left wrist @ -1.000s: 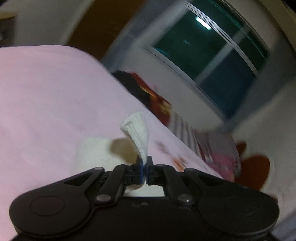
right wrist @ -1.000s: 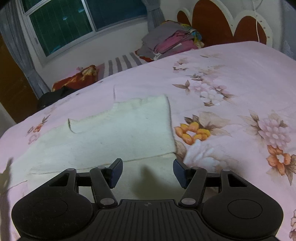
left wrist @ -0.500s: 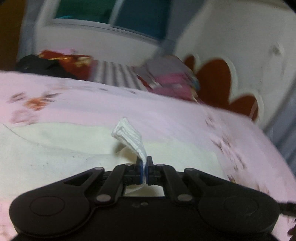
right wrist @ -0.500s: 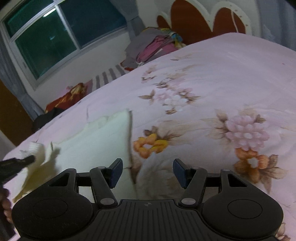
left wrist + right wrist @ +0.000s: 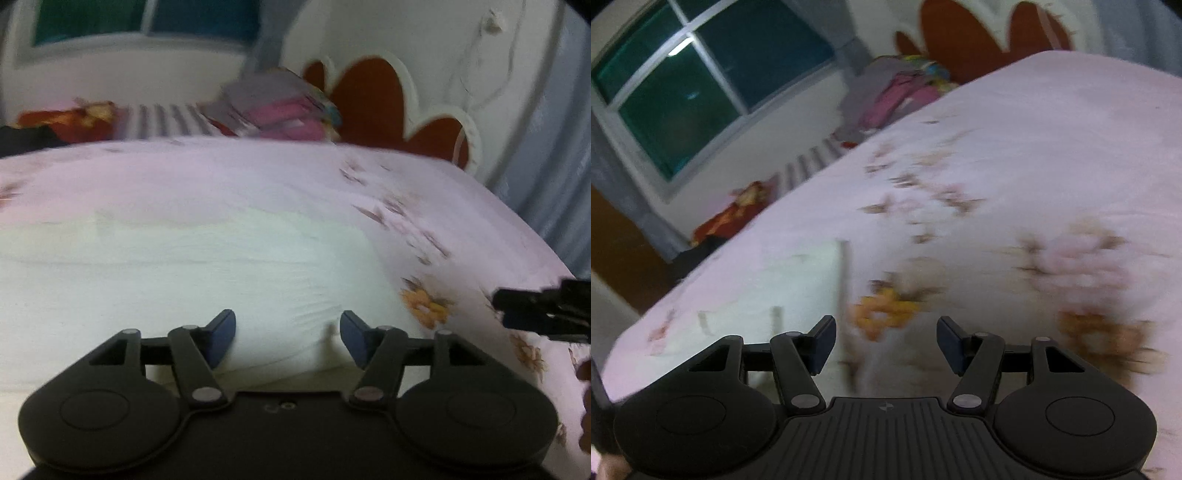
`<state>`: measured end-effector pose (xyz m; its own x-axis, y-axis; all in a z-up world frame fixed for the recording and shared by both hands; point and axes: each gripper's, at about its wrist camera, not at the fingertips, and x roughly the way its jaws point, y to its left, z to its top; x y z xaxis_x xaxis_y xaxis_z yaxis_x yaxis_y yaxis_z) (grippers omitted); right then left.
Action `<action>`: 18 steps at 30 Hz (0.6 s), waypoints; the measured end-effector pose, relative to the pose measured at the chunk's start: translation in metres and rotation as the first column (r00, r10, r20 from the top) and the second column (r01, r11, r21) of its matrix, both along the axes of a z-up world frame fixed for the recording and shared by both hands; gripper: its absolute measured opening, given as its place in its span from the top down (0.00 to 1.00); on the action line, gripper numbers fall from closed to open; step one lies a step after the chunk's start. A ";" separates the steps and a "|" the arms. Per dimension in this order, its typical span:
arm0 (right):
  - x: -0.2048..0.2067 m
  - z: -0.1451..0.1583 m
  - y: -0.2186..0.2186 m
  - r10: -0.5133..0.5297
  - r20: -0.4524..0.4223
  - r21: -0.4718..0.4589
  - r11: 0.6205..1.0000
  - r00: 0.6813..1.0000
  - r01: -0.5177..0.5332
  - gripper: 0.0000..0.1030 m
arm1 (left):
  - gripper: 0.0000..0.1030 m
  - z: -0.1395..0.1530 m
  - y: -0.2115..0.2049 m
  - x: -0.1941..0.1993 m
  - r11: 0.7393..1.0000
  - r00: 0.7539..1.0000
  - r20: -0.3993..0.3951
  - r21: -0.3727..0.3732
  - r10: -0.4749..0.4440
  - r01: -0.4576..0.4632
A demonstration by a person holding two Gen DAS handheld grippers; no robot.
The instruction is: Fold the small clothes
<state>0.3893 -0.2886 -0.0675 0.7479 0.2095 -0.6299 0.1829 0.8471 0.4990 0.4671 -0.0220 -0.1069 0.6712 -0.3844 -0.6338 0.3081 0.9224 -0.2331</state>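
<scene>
Left gripper (image 5: 287, 334): jaws are opening, standing apart over the cloth and gripping nothing.
Right gripper (image 5: 885, 343): jaws are standing well apart, holding nothing, hovering over the bedsheet's (image 5: 1015, 155) flower print.
White garment (image 5: 184, 273): is lying folded flat on the pink bedsheet, filling the left wrist view from 9 o'clock to centre; in the right wrist view it is sitting toward 8 o'clock, just beside the left fingertip.
Clothes pile (image 5: 280, 107): is resting at 12 o'clock by the headboard (image 5: 373, 99).
</scene>
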 end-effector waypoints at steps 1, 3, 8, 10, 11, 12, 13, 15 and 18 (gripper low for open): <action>0.007 -0.001 0.008 0.027 0.003 0.021 0.999 1.000 -0.027 0.41 | 0.45 0.003 0.020 -0.009 0.999 0.999 0.011 -0.005 0.049 -0.049; 0.022 -0.003 0.027 0.081 0.005 0.047 0.996 0.997 -0.081 0.41 | 0.48 0.006 0.062 -0.026 0.988 0.988 0.009 0.005 0.157 -0.157; 0.056 -0.019 0.073 0.189 -0.023 0.055 0.981 0.982 -0.187 0.41 | 0.51 -0.003 0.159 -0.059 0.912 0.914 -0.042 0.091 0.404 -0.399; 0.067 -0.028 0.086 0.211 -0.041 0.062 0.976 0.977 -0.208 0.41 | 0.51 -0.007 0.179 -0.063 0.901 0.902 -0.058 0.107 0.428 -0.421; 0.072 -0.031 0.091 0.217 -0.050 0.064 0.975 0.975 -0.214 0.41 | 0.51 -0.008 0.183 -0.063 0.902 0.903 -0.063 0.108 0.426 -0.418; 0.076 -0.034 0.093 0.218 -0.057 0.065 0.975 0.974 -0.214 0.41 | 0.51 -0.009 0.186 -0.062 0.903 0.903 -0.064 0.105 0.424 -0.417; 0.080 -0.036 0.096 0.216 -0.065 0.071 0.975 0.974 -0.212 0.41 | 0.51 -0.009 0.188 -0.059 0.907 0.907 -0.067 0.097 0.416 -0.409; 0.087 -0.039 0.098 0.215 -0.072 0.078 0.975 0.974 -0.210 0.41 | 0.51 -0.013 0.184 -0.051 0.908 0.907 -0.071 0.093 0.415 -0.409; 0.094 -0.038 0.105 0.232 -0.083 0.053 0.972 0.969 -0.229 0.42 | 0.51 -0.022 0.185 -0.043 0.908 0.905 -0.082 0.074 0.418 -0.413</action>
<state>0.4829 -0.1833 -0.1056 0.6181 0.3975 -0.6782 0.0303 0.8500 0.5258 0.4241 0.1634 -0.1290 0.6992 -0.0475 -0.7133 -0.1269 0.9737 -0.1892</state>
